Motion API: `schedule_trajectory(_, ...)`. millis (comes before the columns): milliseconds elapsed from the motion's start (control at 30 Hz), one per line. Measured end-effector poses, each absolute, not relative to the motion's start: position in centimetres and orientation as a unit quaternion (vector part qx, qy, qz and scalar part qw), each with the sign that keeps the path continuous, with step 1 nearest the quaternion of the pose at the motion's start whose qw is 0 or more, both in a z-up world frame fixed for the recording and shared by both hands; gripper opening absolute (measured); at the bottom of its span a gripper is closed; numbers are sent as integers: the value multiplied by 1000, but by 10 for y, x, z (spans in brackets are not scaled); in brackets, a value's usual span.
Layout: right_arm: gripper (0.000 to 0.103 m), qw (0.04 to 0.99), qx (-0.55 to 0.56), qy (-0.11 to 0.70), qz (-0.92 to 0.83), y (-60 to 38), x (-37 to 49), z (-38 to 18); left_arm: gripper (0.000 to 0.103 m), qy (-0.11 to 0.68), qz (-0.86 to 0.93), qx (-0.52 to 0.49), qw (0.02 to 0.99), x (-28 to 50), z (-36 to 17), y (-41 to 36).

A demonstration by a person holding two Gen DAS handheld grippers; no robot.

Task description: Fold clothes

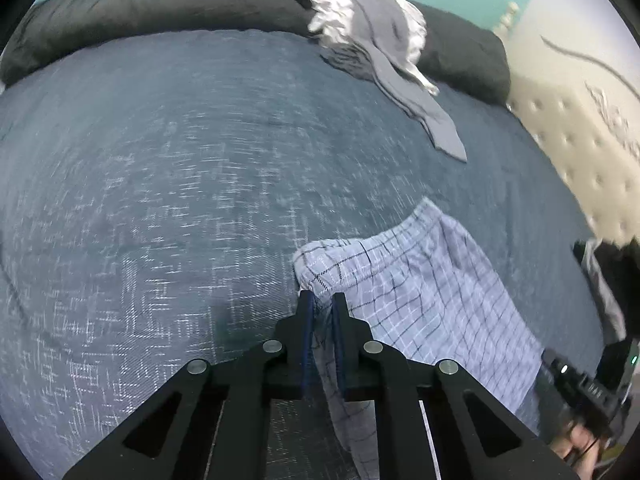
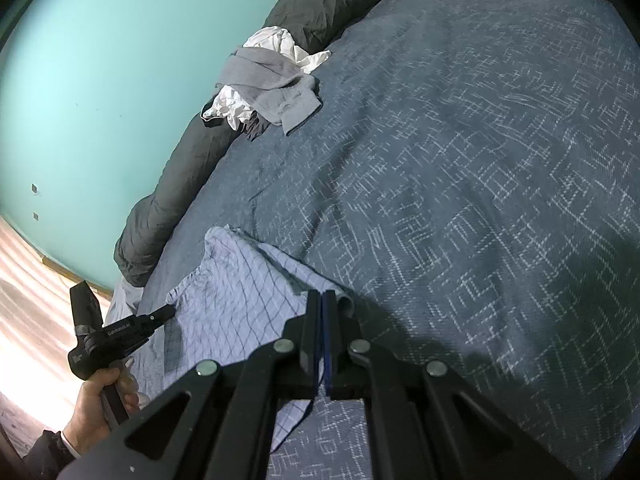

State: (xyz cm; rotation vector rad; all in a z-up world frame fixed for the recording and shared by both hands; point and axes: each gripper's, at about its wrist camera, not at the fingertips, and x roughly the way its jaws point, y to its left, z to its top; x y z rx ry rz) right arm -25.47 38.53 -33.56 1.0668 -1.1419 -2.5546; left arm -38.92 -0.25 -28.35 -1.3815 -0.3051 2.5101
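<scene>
At the near edge of the blue bedspread (image 1: 168, 168), the left gripper (image 1: 323, 300) pinches one corner of the checked shorts (image 1: 424, 280) and the right gripper (image 2: 323, 298), apparently, another, so lift both evenly, keeping the cloth taut.

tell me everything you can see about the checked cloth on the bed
The checked cloth is a thin, pale lilac-white woven garment with a dark grid of lines, crumpled and not yet folded. One edge looks gathered, like an elastic waistband. It lies on the blue patterned bedspread near its edge. The left tool pinches one corner of it, and the right tool is shut on another edge, so both ends are held.
</scene>
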Motion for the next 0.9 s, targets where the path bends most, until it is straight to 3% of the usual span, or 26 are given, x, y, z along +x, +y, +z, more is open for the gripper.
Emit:
schedule_trajectory(167,1,74,358,-377,-851,384,-256,-336,9,-165,854,-480,116,-400,-290,-13)
schedule_trajectory(300,1,67,360,-381,-849,386,-255,-339,10,-140,852,-491,119,-405,-294,-3)
schedule_trajectory(367,1,66,361,-385,-847,388,-255,-340,15,-140,848,-495,125,-405,-296,-1)
schedule_trajectory(433,1,66,361,-386,-846,388,-254,-340,30,-142,848,-495,128,-405,-296,-1)
schedule_trajectory(467,1,66,361,-387,-846,388,-254,-340,33,-143,847,-495,129,-405,-296,-2)
schedule_trajectory(900,1,65,360,-392,-844,390,-251,-340,27,-177,839,-501,117,-428,-304,-1)
